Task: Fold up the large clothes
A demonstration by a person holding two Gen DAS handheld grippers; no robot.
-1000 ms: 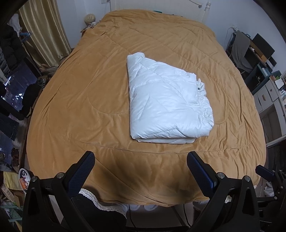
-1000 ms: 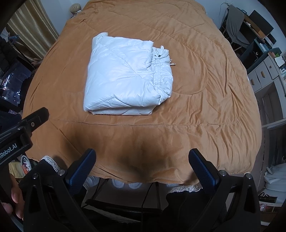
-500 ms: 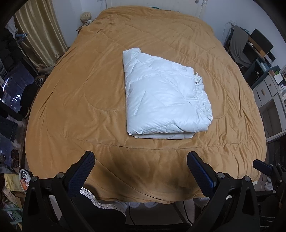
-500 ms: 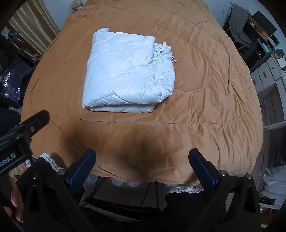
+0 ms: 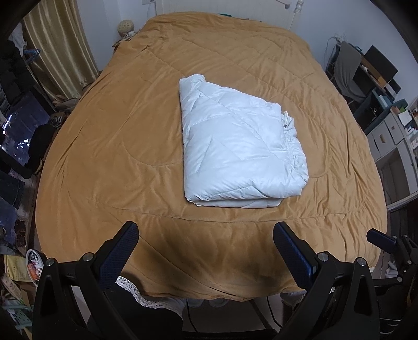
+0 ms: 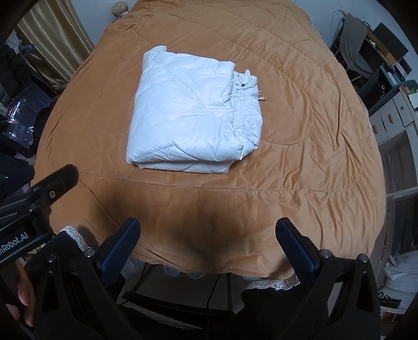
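A white puffy jacket (image 5: 240, 149) lies folded into a thick rectangle in the middle of a bed covered by an orange quilt (image 5: 117, 157). It also shows in the right wrist view (image 6: 193, 115), with its gathered hem and a small loop on the right side. My left gripper (image 5: 206, 230) is open and empty, held above the bed's near edge, well short of the jacket. My right gripper (image 6: 207, 226) is open and empty too, over the near edge of the quilt (image 6: 313, 130). The left gripper's body (image 6: 39, 196) shows at the left of the right wrist view.
Gold curtains (image 5: 60, 47) and dark clutter stand left of the bed. A desk with a chair (image 5: 347, 70) and white drawers (image 5: 386, 136) stand on the right. A lace valance (image 6: 271, 283) hangs below the bed's near edge. A headboard post (image 5: 297, 10) is at the far end.
Both grippers have drifted slightly, so the jacket sits a little higher and farther in both views. The jacket itself has not moved. Both grippers stay open.
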